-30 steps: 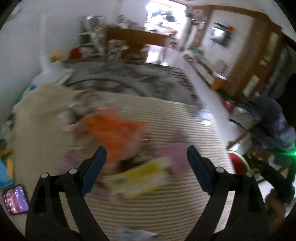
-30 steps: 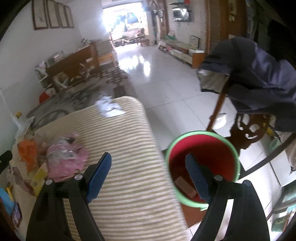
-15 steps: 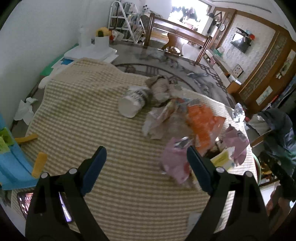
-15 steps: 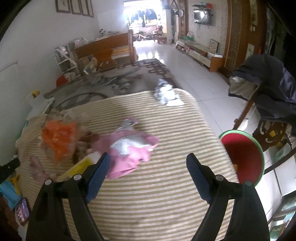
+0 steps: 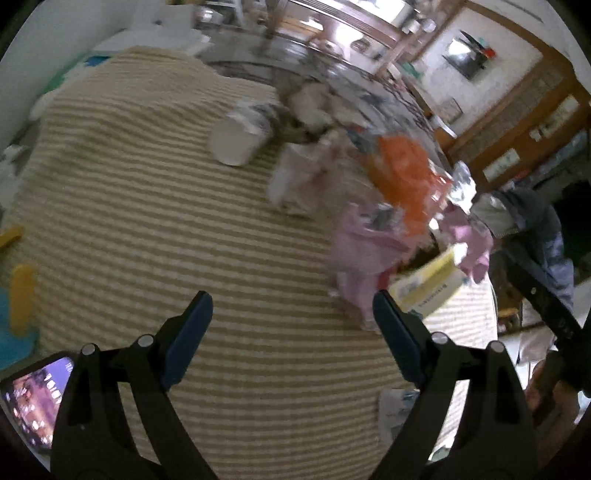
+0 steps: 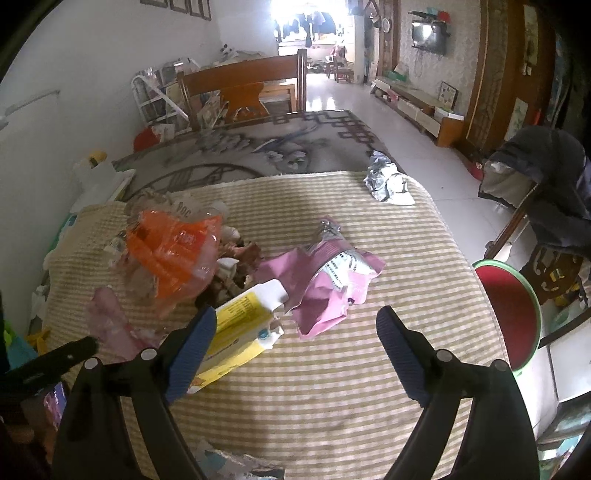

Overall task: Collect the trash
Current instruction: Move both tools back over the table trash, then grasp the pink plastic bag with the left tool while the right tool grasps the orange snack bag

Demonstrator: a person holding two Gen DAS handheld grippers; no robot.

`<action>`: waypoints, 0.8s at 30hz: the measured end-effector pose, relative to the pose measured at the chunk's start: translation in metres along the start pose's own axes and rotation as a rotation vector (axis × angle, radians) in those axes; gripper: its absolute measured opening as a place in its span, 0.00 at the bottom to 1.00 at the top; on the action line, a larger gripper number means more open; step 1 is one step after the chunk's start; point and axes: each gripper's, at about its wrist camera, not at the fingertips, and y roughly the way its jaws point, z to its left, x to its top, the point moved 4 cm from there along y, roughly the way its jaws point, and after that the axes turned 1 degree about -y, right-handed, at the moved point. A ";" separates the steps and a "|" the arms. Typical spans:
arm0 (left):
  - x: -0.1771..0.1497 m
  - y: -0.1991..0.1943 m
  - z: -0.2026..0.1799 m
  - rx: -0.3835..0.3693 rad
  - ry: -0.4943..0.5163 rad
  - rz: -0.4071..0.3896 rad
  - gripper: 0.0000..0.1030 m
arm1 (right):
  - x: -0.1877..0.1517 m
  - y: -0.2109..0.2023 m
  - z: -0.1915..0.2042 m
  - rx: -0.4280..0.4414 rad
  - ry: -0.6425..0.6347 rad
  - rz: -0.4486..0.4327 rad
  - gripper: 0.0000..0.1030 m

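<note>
Right wrist, pink wrapper [image 6: 334,280] nearer, centred

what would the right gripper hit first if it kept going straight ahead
Probably the pink wrapper lying on the striped cloth: it sits just ahead between the open right gripper fingers. Depth is uncertain.

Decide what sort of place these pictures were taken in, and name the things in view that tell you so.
Most likely a lived-in family home, in its living or dining area. A wall-mounted television hangs above a low cabinet, a wooden chair stands behind the cloth-covered table, and a jacket is draped over another chair.
</note>
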 end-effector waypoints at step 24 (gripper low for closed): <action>0.017 -0.007 0.007 0.005 0.072 -0.011 0.24 | 0.071 0.047 0.078 0.177 -0.204 0.056 0.85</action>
